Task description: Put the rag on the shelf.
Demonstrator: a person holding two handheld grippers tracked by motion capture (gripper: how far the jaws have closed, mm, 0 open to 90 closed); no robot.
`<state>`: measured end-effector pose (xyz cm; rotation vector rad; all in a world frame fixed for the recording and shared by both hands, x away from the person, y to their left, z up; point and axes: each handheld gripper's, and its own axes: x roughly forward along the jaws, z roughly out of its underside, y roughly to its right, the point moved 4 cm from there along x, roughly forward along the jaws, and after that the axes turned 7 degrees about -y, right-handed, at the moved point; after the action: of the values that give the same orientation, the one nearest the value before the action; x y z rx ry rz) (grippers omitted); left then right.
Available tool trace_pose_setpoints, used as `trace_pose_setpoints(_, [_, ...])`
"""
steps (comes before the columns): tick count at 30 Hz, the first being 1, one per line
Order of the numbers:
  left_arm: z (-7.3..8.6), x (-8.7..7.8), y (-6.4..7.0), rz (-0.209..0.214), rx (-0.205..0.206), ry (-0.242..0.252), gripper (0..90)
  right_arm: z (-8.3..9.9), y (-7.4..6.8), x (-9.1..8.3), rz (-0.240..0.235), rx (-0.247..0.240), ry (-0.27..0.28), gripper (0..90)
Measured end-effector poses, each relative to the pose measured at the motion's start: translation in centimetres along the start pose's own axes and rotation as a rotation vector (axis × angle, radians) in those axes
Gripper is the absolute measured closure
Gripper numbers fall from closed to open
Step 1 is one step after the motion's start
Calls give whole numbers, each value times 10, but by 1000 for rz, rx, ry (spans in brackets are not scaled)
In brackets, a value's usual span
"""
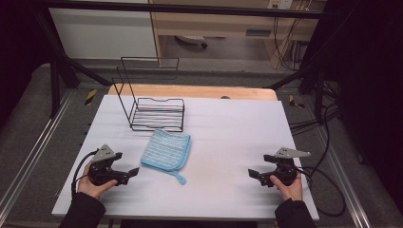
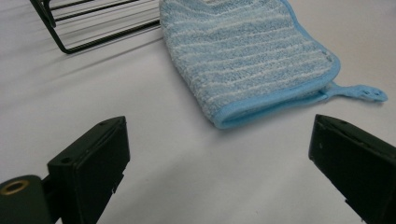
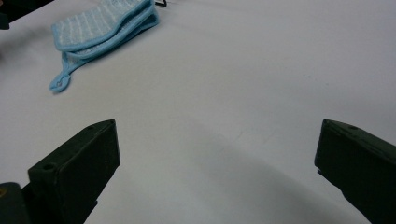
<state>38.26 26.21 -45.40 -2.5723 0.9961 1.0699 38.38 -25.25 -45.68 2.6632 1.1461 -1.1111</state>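
Your left gripper (image 1: 134, 172) rests low on the white table (image 1: 228, 128), its fingers (image 2: 91, 163) spread wide and holding nothing, aimed at the folded blue cloth (image 1: 166, 149). The cloth lies flat near the middle of the table, just in front of the black wire rack (image 1: 157, 113) and apart from it, with its small hanging loop (image 1: 180, 179) trailing toward you. Your right gripper (image 1: 251, 174) sits well apart on the other side, fingers (image 3: 74, 172) also spread and empty, pointing across bare table toward the cloth.

The likely next move is a pickup of the cloth, probably to bring it to the rack, and a few things could spoil it. The cloth is folded in layers, as the right gripper view shows at its edge (image 3: 109, 39); if you pinch too shallow, you may catch only the top layer and the fold will fall open as you lift. If you come in too flat, the fingers may push the cloth along the smooth table instead of getting under its bound edge (image 2: 266, 105), and it could slide against the rack's wires. Grabbing the loop alone would leave the cloth dangling and swinging, hard to lay across thin wire.
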Motion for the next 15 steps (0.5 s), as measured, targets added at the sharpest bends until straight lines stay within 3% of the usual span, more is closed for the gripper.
trace_pose_setpoints(15, [-3,-2,3,-10,0,-9,70,-1,-2,2,1,-6,4,6])
